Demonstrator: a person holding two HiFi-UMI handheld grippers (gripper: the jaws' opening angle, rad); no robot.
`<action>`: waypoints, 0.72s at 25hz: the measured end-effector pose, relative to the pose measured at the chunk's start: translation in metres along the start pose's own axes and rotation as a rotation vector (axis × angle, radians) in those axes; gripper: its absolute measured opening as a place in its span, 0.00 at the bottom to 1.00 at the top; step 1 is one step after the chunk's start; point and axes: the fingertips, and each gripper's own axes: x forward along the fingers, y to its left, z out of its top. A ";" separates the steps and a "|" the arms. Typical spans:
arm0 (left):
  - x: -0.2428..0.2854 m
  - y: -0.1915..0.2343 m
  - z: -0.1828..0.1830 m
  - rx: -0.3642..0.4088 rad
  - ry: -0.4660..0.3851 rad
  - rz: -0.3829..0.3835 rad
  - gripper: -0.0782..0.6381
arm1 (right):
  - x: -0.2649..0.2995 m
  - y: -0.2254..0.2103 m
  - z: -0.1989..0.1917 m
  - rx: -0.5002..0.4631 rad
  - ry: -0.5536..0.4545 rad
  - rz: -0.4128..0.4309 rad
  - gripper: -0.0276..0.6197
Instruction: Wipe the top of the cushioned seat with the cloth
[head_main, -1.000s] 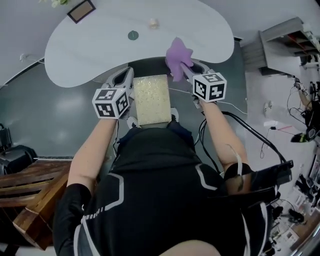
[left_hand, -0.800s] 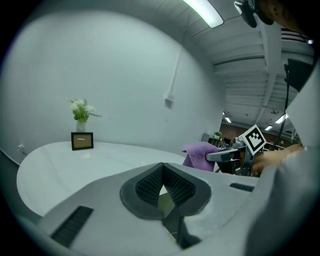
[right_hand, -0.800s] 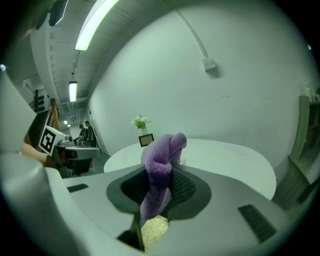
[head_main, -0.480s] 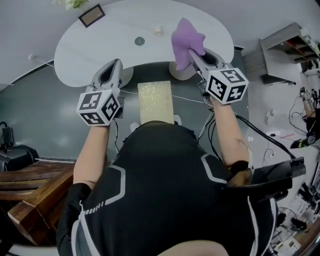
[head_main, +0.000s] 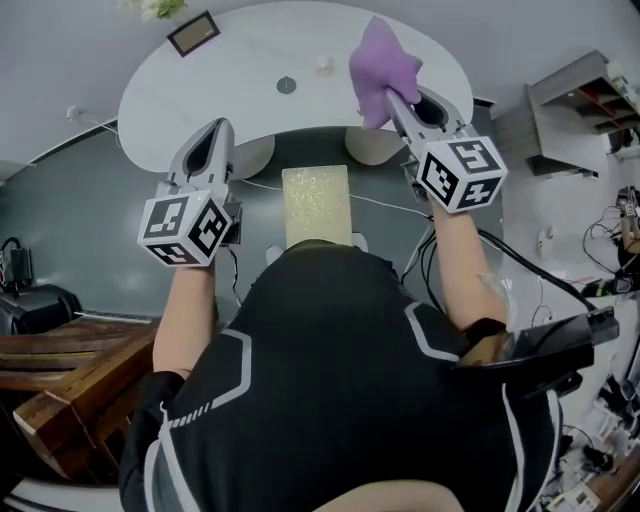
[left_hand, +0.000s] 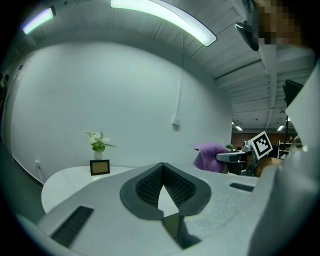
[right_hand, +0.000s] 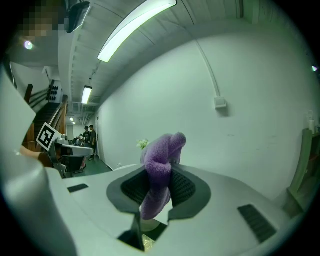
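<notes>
The cushioned seat has a yellow speckled top and stands low in front of the person, between the two arms. My right gripper is raised to the right of it and above it, shut on a purple cloth that bunches up beyond the jaws. In the right gripper view the cloth is pinched between the dark pads of my right gripper, and a sliver of the seat shows below. My left gripper is held up left of the seat, shut and holding nothing. In the left gripper view my left gripper points at the wall.
A white curved table lies beyond the seat, with a picture frame, a flower vase and a small dark disc on it. Wooden furniture stands at the left. A shelf unit and cables are at the right.
Both grippers have risen and spread apart from the seat's sides. The right one carried the purple cloth up and away from the seat; the left one moved out to the left.
</notes>
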 end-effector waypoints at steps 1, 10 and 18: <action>0.000 0.001 0.000 0.003 0.000 0.006 0.11 | 0.001 -0.001 0.000 -0.001 0.000 0.000 0.19; -0.002 0.004 0.006 0.044 -0.039 0.047 0.11 | 0.003 0.001 0.002 -0.038 0.000 0.001 0.18; -0.007 0.000 0.021 0.110 -0.096 0.100 0.11 | 0.002 -0.004 0.013 -0.041 -0.016 0.010 0.18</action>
